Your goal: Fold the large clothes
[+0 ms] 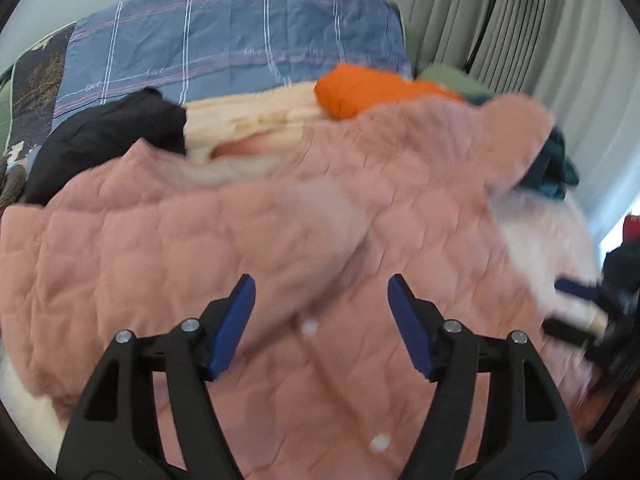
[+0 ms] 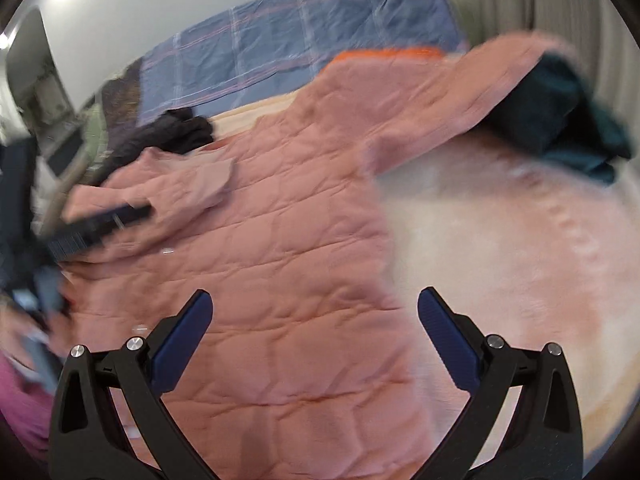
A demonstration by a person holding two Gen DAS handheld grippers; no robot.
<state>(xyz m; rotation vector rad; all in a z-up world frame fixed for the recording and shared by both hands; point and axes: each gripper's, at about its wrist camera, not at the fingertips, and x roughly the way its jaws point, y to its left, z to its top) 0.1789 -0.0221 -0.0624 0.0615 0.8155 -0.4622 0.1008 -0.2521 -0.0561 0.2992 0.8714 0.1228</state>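
The bed (image 2: 520,248) carries a pink quilted coat (image 2: 280,240) spread flat, one sleeve (image 2: 460,92) reaching far right onto a dark teal garment (image 2: 560,120). Beyond lie a blue checked pillow (image 1: 224,40), an orange garment (image 1: 360,88) and a black garment (image 1: 104,136) — little spare room on the far side. Bare bed lies to the right. The left gripper (image 1: 320,292) and right gripper (image 2: 316,308) both hover agape, holding nothing. Best pinch the sleeve's edge and fold it inward — flat, without bunching.
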